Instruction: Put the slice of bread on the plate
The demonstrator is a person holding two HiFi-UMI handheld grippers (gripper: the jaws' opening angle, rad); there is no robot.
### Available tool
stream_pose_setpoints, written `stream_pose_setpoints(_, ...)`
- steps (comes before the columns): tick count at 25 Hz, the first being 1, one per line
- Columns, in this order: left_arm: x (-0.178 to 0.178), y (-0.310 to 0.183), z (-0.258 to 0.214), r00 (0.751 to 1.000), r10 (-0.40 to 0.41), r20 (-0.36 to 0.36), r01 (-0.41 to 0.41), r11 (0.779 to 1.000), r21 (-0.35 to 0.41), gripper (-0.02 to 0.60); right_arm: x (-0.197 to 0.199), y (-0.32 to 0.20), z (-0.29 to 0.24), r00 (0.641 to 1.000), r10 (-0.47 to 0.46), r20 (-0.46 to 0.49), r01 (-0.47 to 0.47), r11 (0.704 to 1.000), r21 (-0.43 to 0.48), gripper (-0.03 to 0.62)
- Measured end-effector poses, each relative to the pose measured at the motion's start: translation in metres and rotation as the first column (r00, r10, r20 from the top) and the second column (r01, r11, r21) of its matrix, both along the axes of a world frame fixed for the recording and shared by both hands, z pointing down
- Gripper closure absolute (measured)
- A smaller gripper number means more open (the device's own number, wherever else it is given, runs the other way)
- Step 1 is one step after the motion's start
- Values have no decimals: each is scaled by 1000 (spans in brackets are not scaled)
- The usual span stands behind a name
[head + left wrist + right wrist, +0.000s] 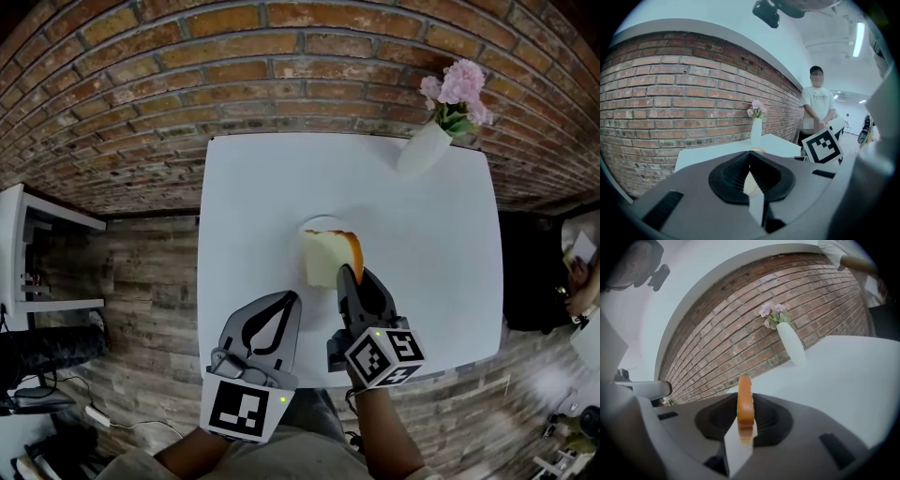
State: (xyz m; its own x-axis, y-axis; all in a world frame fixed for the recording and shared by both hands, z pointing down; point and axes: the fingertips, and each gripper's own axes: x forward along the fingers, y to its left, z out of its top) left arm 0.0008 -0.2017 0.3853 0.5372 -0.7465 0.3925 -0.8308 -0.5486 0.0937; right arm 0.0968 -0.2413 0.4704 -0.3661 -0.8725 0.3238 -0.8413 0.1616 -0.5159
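Gripping one bread slice (328, 259) over one plate (317, 221)

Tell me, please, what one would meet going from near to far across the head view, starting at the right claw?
right claw → slice of bread that it grips → bare table → vase of pink flowers → brick wall. The plate is left out, since the bread overlaps it.
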Motion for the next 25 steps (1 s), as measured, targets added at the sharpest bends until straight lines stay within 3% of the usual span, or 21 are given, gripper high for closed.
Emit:
stream_pose_setpoints(20, 3, -1, 5, 1000, -5, 11, 5, 1000, -11, 572, 18, -16, 21, 998, 12, -55, -13, 1000, -14, 487)
stream_pose_setpoints(25, 3, -1, 5, 1000, -5, 13, 5, 1000, -11, 572, 23, -18, 22, 999, 39, 27, -38, 999, -26, 494)
